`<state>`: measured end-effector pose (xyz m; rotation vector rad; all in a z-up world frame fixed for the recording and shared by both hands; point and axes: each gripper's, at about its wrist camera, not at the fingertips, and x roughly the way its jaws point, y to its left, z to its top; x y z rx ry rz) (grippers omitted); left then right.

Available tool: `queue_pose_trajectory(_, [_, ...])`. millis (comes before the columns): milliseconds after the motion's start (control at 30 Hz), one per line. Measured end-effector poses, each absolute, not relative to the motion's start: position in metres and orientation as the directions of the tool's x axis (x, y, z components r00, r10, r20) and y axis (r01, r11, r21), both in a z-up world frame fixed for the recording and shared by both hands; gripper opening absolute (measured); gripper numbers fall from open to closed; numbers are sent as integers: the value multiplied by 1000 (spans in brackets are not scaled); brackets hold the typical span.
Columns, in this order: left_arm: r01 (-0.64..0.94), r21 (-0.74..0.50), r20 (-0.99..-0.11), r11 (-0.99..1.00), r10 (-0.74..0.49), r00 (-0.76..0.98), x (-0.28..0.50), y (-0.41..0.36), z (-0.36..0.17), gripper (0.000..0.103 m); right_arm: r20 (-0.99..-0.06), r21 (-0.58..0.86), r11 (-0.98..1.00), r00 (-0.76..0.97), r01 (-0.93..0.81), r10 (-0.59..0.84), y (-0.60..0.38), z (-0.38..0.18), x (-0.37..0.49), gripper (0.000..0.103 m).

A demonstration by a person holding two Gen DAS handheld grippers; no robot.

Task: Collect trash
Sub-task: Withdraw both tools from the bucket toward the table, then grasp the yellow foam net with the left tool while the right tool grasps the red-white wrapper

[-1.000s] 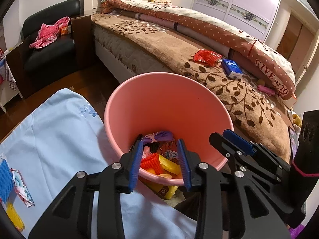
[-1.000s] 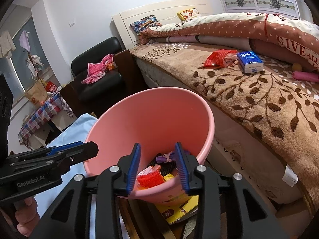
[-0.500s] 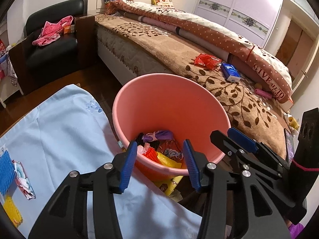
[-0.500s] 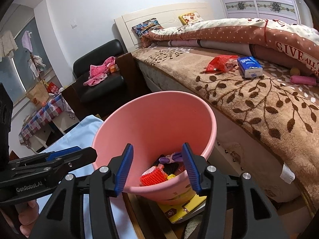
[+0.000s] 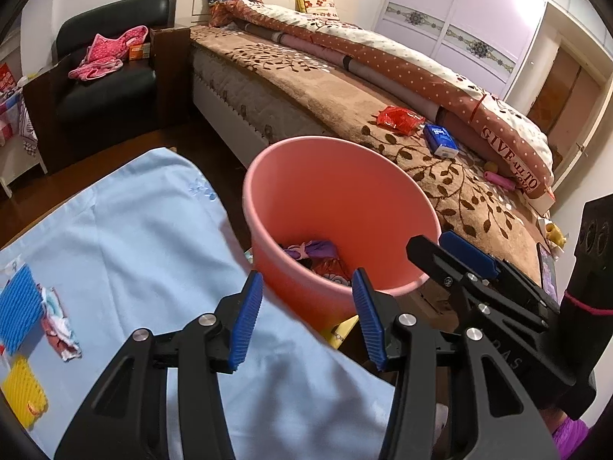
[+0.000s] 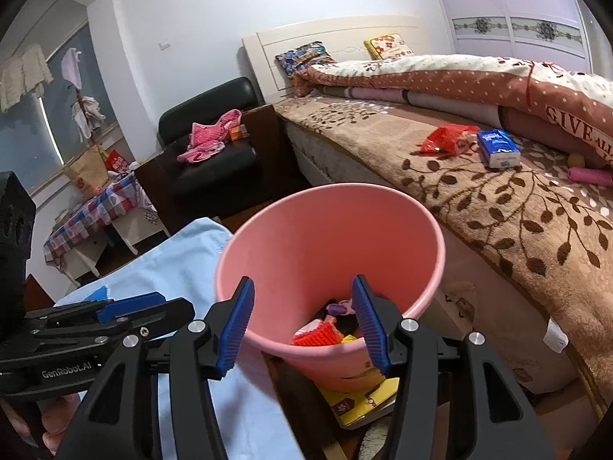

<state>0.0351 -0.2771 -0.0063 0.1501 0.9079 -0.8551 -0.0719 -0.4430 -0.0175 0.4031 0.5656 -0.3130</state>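
Both tongs (image 5: 306, 316) (image 6: 302, 320) open, before trash bucket (image 5: 337, 176).

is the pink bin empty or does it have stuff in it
Not empty. The pink bin holds a low pile of trash at the bottom, far below the rim; most of its inside is bare.

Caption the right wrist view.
Open right gripper above the pink bin of trash, bed beyond.
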Motion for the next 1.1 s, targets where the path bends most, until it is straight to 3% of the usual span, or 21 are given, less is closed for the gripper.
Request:
queue_pose_trajectory(667, [602,-255,-702,757,-573,423,30,-163,1,49,-578,277,923,813,267,-61,-376,-11,-74,53])
queue_pose_trajectory(1100, [476,-122,-703,871,-414,579,13,-55,-9,49,-634,227,968,771,109,62,-301,-29,-52,53])
